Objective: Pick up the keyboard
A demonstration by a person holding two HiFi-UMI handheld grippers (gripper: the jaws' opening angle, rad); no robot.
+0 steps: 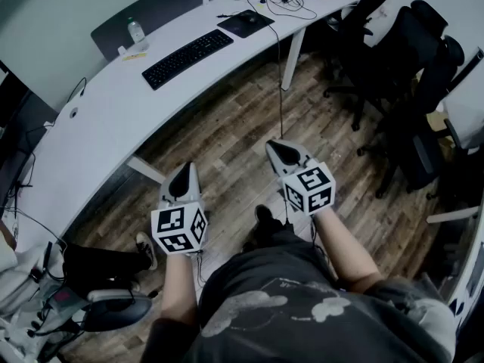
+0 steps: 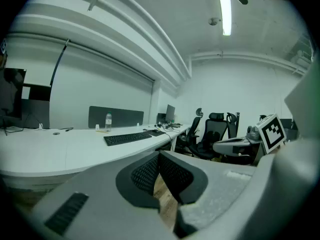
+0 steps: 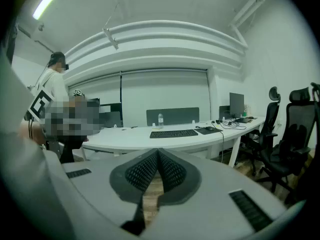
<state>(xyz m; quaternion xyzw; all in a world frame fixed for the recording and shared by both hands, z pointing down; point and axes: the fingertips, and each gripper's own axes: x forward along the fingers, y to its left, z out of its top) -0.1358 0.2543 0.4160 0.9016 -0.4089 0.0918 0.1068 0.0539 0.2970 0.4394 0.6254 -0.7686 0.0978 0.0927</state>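
Note:
A black keyboard (image 1: 187,57) lies on the long white curved desk (image 1: 98,119), far ahead of both grippers; it also shows as the keyboard (image 2: 127,138) in the left gripper view and the keyboard (image 3: 173,133) in the right gripper view. My left gripper (image 1: 182,178) is held over the wooden floor, shut and empty. My right gripper (image 1: 277,150) hovers beside it to the right, also shut with nothing in it. Both point toward the desk, well short of it.
A water bottle (image 1: 136,31) and a grey divider panel (image 1: 155,10) stand behind the keyboard. A mouse pad with mouse (image 1: 245,23) and cables lie further right. Black office chairs (image 1: 408,66) crowd the right side. A person (image 3: 50,106) stands at the left.

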